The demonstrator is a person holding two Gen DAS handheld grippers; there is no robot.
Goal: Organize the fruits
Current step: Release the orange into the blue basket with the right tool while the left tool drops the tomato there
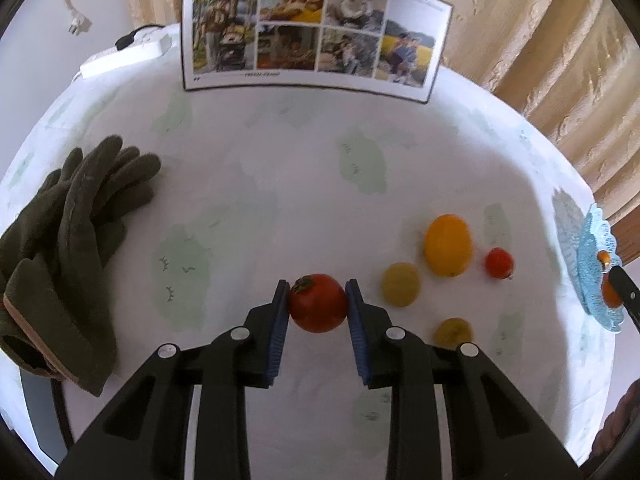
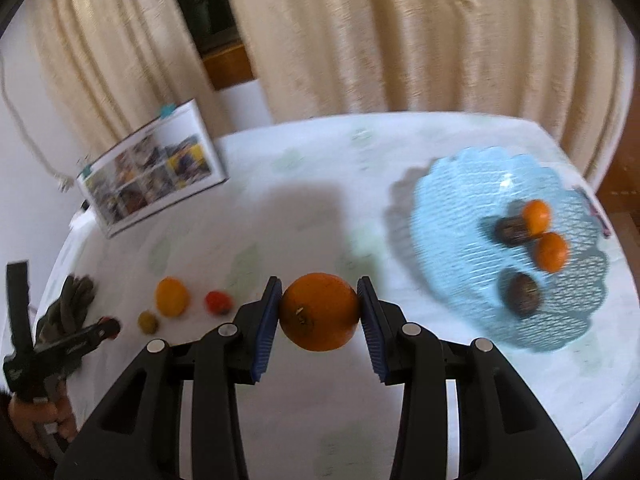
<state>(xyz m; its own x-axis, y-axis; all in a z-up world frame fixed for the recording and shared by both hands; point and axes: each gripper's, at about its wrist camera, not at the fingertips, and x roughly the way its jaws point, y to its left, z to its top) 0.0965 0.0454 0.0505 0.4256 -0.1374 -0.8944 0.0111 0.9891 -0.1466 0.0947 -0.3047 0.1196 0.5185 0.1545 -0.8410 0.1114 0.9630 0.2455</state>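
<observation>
My left gripper (image 1: 318, 300) is shut on a red persimmon-like fruit (image 1: 318, 304), low over the tablecloth. To its right lie a yellow-green fruit (image 1: 400, 284), an orange lemon-shaped fruit (image 1: 448, 246), a small red fruit (image 1: 499, 263) and a yellow fruit (image 1: 453, 332). My right gripper (image 2: 319, 312) is shut on an orange (image 2: 319, 312), held above the table. The blue lattice fruit plate (image 2: 460, 184) lies to the right and holds two small oranges (image 2: 552, 252) and two dark fruits (image 2: 523, 294). The left gripper also shows in the right wrist view (image 2: 108, 328).
Dark green gloves (image 1: 68, 232) lie at the table's left edge. A photo board (image 1: 312, 32) stands at the back, with a white power strip (image 1: 124, 56) beside it. Curtains hang behind. The table (image 1: 260, 168) has a white cloth with green patches.
</observation>
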